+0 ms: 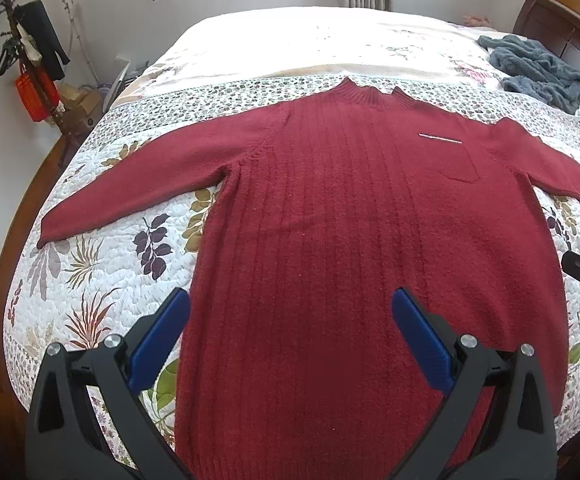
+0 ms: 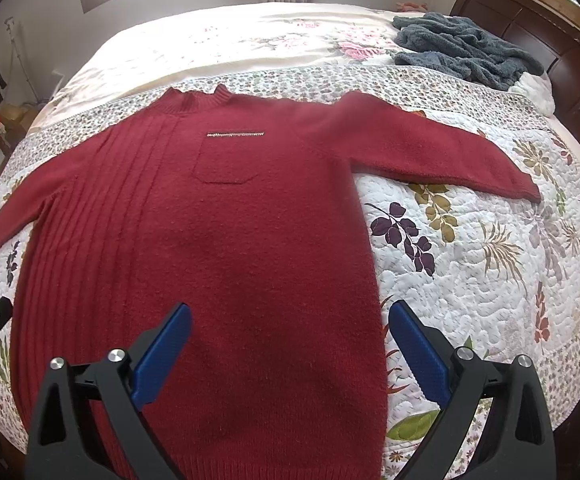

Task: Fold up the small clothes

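Evidently, the red sweater (image 1: 330, 208) has been laid flat, front up, across the quilted bed (image 1: 102, 280), hem at the near edge and sleeves spread toward the side edges, so that fold lines can be reached. The left gripper (image 1: 290, 312) and right gripper (image 2: 290, 320) are held wide apart above the hem, nothing grasped. A grey garment (image 2: 462, 48) is bunched near the headboard corner.

The dark red knitted sweater (image 1: 330, 240) on the floral quilted bed (image 1: 102, 280) is viewed from above its hem by both wrist cameras, facing the collar; its body is shared, left and right offset.
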